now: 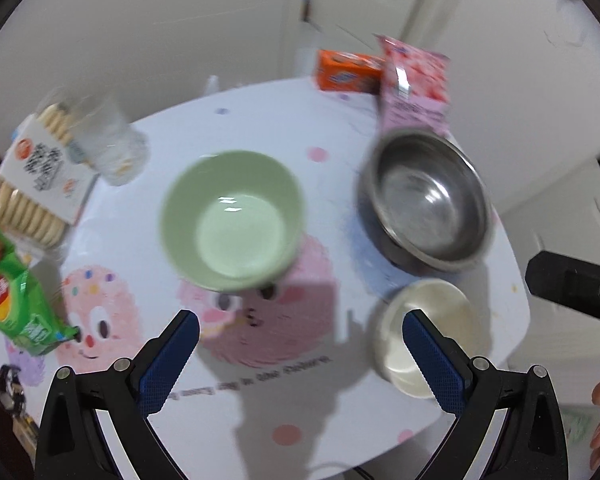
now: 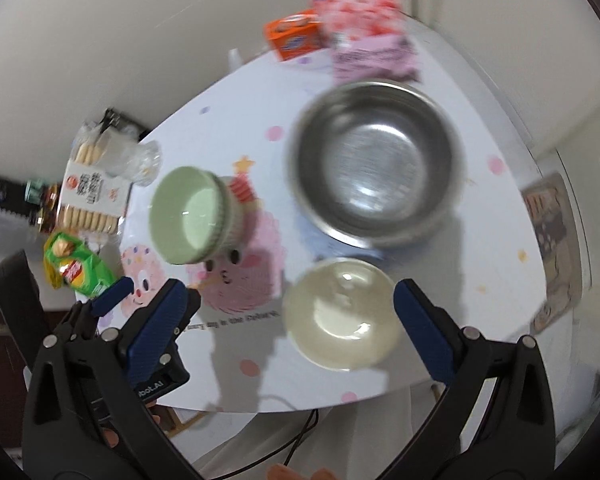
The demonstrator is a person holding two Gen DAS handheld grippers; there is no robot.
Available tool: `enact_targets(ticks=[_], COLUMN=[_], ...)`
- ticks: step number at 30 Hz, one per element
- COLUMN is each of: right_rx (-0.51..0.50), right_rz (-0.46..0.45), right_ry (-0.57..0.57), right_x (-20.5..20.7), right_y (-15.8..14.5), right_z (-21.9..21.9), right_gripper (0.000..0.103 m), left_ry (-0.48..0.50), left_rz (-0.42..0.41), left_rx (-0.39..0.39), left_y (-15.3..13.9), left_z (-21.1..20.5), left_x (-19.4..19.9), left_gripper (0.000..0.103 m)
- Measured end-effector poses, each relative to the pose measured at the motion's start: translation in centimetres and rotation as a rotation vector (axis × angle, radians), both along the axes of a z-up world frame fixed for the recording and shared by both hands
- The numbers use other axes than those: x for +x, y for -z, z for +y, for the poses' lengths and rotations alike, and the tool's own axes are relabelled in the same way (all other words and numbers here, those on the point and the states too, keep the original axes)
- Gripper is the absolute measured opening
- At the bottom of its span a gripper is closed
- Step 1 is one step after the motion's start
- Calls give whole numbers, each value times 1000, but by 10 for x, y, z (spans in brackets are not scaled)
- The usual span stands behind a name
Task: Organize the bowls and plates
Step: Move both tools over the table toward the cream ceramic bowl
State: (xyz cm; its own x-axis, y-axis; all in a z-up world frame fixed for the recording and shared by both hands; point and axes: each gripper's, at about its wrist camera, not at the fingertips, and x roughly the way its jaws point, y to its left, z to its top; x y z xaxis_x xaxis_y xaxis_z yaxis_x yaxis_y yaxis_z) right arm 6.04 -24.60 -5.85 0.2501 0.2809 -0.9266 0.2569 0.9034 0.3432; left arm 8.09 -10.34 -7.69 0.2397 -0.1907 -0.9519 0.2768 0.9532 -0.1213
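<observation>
Three bowls stand on the patterned bench [image 1: 292, 128]: a green bowl [image 1: 232, 216] near the middle, a steel bowl [image 1: 424, 200] to its right toward the far edge, and a cream bowl [image 2: 340, 312] nearest the front edge, just in front of the steel one. None is nested in another, and no plate can be seen.

The left hand-held gripper [image 1: 300, 360] is held wide open and empty above the bench, with the green bowl ahead of it. The right hand-held gripper [image 2: 288, 320] is likewise spread wide with nothing gripped; the cream bowl appears between its fingers, though whether it is level with the bowl or above it cannot be told.

The green and cream bowls are judged to be glazed ceramic or hard plastic: stiff, smooth, and likely slippery, possibly breakable if knocked. The steel bowl is judged light, rigid and hard to damage, but slick and apt to slide. Each is best taken by pinching the rim wall, one finger inside and one outside. As the widest, the steel bowl would suit as the base of a stack.
</observation>
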Motion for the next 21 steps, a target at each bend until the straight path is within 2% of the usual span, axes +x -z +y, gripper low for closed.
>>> enact_targets(ticks=[7, 11, 15, 21], right_rx=[18, 35, 43, 69], right_rz=[66, 95, 117, 123], right_ry=[228, 309, 333, 322], right_x=[-49, -75, -88, -86], right_y=[21, 32, 40, 49], right_z=[-61, -79, -83, -81], right_gripper=[103, 103, 103, 103], left_ry=[152, 206, 245, 234], left_rz=[23, 45, 50, 73], left_rx=[30, 28, 30, 56], left_y=[15, 22, 25, 33], left_z=[-47, -65, -76, -74], left_x=[-21, -31, -34, -30], left_gripper=[103, 103, 103, 103])
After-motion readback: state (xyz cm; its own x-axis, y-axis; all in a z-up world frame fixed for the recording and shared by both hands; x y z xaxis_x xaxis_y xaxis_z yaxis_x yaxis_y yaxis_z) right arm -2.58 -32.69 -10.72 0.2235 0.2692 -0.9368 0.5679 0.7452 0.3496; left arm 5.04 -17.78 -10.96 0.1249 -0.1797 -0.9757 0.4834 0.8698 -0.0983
